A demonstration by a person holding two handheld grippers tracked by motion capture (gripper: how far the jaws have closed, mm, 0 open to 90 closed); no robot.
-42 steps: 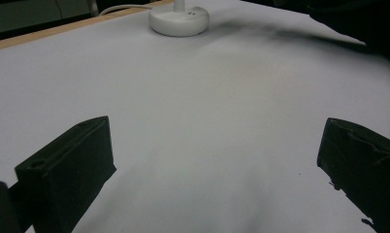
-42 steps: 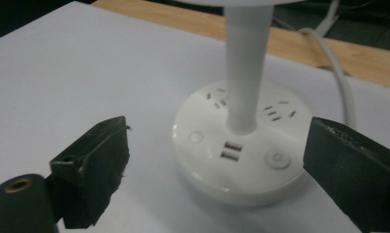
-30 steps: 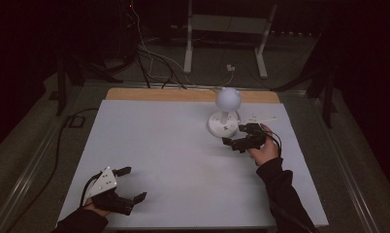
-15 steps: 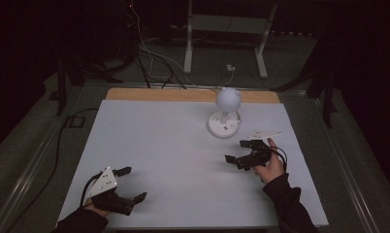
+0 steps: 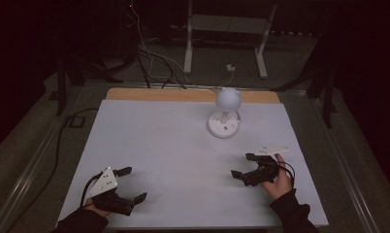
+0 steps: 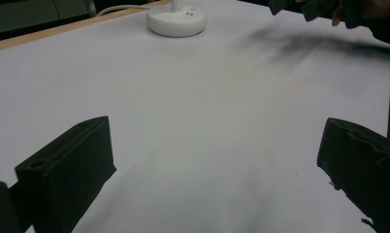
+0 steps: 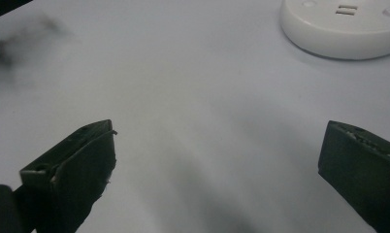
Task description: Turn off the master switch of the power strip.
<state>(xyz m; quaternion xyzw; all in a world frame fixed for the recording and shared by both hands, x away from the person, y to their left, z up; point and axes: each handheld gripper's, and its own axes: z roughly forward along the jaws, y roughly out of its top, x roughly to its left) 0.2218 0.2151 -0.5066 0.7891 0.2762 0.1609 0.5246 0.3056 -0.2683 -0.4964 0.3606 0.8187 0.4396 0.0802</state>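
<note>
Both our jaws stand spread, empty — the left gripper (image 5: 126,184), the right gripper (image 5: 245,166). The white lamp (image 5: 225,111) stands beyond the right gripper; probably we approach its base slowly, centred.

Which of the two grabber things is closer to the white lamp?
The right hand-held gripper. It sits on the same side of the table as the lamp, while the left hand-held gripper rests at the opposite near corner.

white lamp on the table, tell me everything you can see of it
The white lamp stands upright toward the far side of the table, right of centre. It has a round, flat disc base with small markings on top, a short thin stem and a rounded globe head. It looks like smooth plastic. Neither gripper touches it.
</note>
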